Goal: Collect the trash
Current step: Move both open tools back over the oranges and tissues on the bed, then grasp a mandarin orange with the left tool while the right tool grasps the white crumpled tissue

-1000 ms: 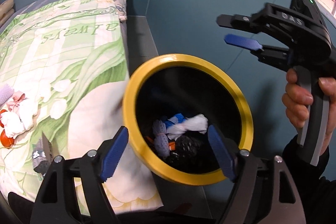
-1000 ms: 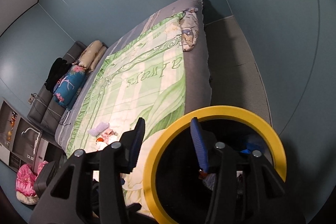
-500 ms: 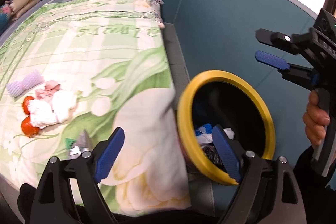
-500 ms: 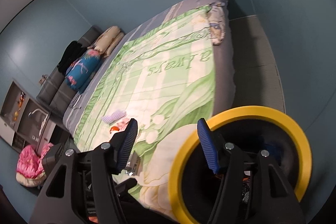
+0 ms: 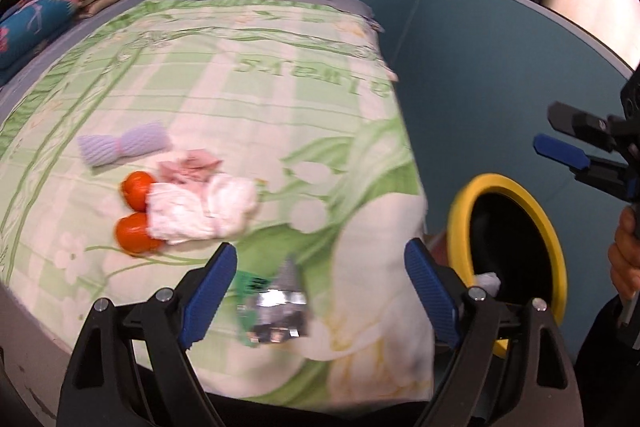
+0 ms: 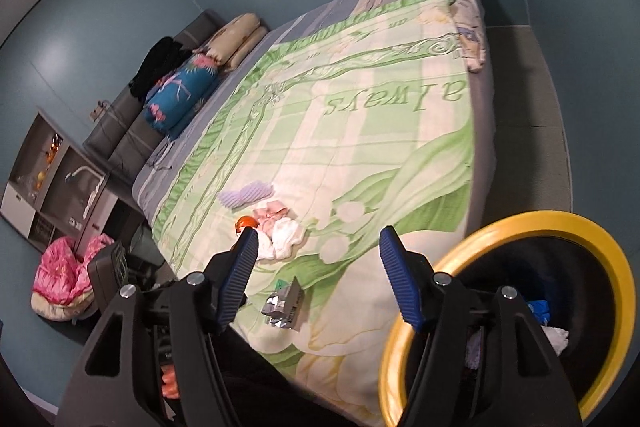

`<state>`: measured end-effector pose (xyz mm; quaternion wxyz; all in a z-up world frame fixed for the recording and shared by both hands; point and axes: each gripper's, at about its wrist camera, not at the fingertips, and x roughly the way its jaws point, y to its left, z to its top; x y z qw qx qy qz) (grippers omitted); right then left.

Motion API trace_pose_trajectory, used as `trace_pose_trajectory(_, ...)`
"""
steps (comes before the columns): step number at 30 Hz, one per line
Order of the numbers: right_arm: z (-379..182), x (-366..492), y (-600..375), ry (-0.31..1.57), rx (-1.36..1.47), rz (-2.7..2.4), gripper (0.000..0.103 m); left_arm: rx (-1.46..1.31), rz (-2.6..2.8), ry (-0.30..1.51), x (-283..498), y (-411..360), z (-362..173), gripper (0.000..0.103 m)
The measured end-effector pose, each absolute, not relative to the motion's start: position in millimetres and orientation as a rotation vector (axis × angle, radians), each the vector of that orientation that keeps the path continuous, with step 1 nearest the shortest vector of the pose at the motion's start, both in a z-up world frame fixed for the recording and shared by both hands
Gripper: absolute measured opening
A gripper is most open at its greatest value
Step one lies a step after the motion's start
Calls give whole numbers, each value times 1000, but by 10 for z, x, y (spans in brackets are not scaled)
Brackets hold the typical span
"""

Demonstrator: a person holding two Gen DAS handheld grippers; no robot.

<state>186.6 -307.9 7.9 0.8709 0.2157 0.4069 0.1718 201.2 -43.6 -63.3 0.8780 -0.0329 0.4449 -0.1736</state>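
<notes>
Nearby, crinkled foil wrapper (image 5: 276, 311) on soft quilt (image 5: 280, 75); left claw (image 5: 316, 297) and right claw (image 6: 316, 279) wide, empty, the right's jaws just opening.

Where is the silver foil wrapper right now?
The silver foil wrapper lies on the green quilt near the bed's front edge, between the white tissue pile and the yellow-rimmed bin; in the left wrist view it shows between the fingers.

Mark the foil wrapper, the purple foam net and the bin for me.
foil wrapper (image 5: 276, 311), left wrist view, crinkled silver middle.
purple foam net (image 5: 124, 143), left wrist view, its pinched waist.
bin (image 6: 516, 225), right wrist view, yellow rim's top.
</notes>
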Motion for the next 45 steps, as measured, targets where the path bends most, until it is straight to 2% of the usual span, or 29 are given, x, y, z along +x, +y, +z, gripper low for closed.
trace_pose_trajectory(14,-289,2474,-2203,1019,386,452,60,-168,-181,961,2284,575,-989,82)
trace_pose_trajectory(24,-798,2945,-1615,1164,331,463,60,-198,-130,1034,2495,1040,-1391,82)
trace_pose_trajectory(42,-1485,3395,-1100,1336,268,421,60,-183,-144,1098,2904,1181,-1734,82)
trace_pose_trajectory(44,-1530,3418,-1074,1346,262,414,60,-177,-149,1100,2944,1176,-1753,79)
trace_pose_trajectory(45,-1549,3425,-1059,1352,261,412,60,-178,-154,1104,2965,1174,-1769,74)
